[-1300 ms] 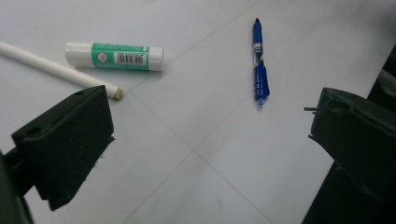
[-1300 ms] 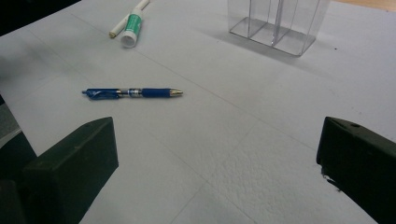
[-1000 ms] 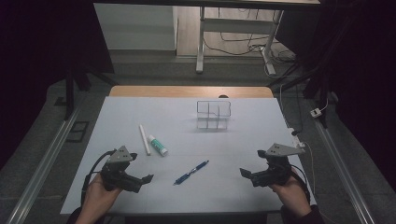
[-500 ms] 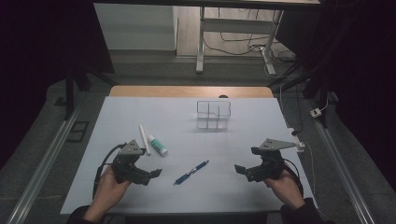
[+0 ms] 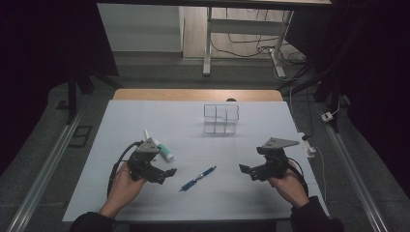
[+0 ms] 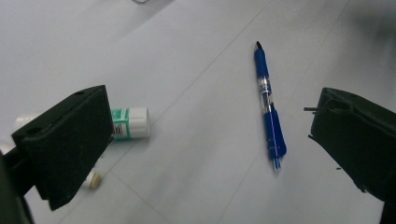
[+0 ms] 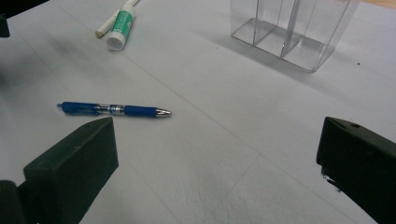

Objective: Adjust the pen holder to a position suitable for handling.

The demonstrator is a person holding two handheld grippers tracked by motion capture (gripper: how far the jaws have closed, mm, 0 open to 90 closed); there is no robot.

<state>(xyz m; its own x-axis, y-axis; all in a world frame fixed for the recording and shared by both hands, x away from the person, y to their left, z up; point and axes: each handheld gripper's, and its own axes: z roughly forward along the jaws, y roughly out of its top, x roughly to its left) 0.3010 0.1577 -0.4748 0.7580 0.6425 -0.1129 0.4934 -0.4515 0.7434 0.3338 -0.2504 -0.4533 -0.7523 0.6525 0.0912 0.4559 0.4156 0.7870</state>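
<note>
Now both hand-held grippers hover spread over the desk (image 5: 145, 121).
Blue pen (image 5: 198, 178) lies between left hand-held gripper (image 5: 167, 175) and right hand-held gripper (image 5: 245, 171); glue stick (image 5: 164, 151) just beyond the left, clear organizer (image 5: 221, 118) farther off. The left has moved forward toward the pen.

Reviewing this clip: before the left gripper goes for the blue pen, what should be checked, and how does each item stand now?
1. Left gripper jaws open and empty: ok.
2. Pen lies flat between the jaws in the left gripper view: ok.
3. Nothing touches the pen; the green-labelled tube lies apart from it: ok.
4. Right gripper open and away from the pen: ok.
5. Clear organizer upright at the far side: ok.
6. Its compartments are empty: cannot tell.
</note>
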